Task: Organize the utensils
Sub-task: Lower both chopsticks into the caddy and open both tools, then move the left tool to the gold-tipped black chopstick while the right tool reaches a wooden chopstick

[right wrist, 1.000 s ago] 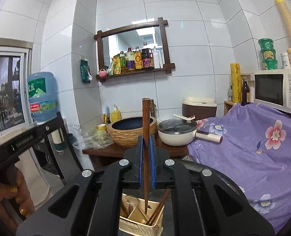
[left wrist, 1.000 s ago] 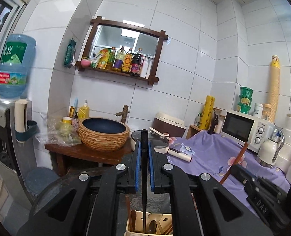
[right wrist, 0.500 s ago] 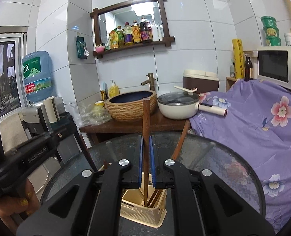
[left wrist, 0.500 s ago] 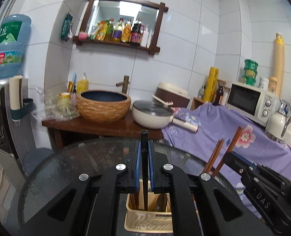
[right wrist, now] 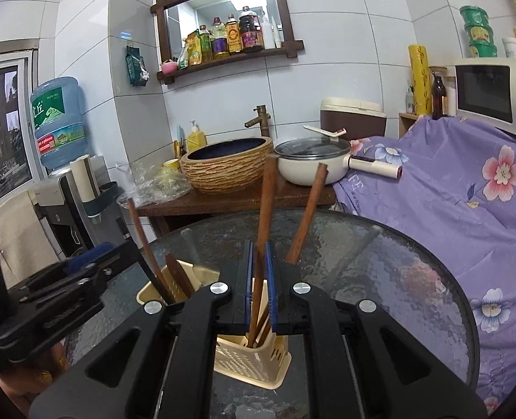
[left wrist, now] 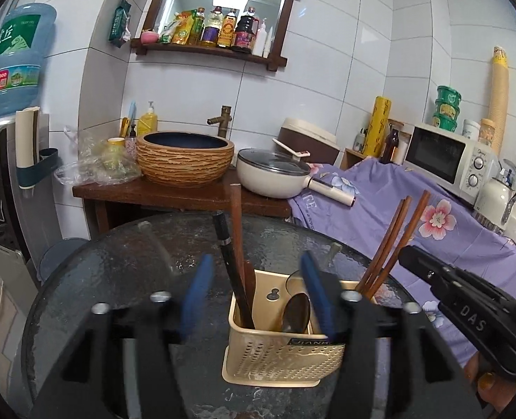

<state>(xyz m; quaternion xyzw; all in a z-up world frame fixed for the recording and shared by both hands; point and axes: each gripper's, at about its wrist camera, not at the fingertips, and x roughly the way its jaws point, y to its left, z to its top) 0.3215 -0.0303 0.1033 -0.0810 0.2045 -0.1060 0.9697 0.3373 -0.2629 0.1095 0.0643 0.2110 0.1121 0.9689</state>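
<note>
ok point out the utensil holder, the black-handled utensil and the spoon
utensil holder (left wrist: 278, 359), left wrist view, perforated front wall
black-handled utensil (left wrist: 228, 265), left wrist view, mid handle
spoon (left wrist: 295, 312), left wrist view, bowl

beige perforated utensil caddy (left wrist: 282, 359), reddish-brown chopsticks (left wrist: 390, 241), dark speckled glass tabletop (left wrist: 118, 279), purple cloth (left wrist: 380, 216) with pink flowers, blue-padded black tool (left wrist: 258, 296)

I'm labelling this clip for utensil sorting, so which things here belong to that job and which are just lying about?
Job:
- utensil holder
- black-handled utensil
- wooden chopstick
- spoon
- left gripper, opening
- right gripper

Lying about:
- pan
- microwave
- basin
</note>
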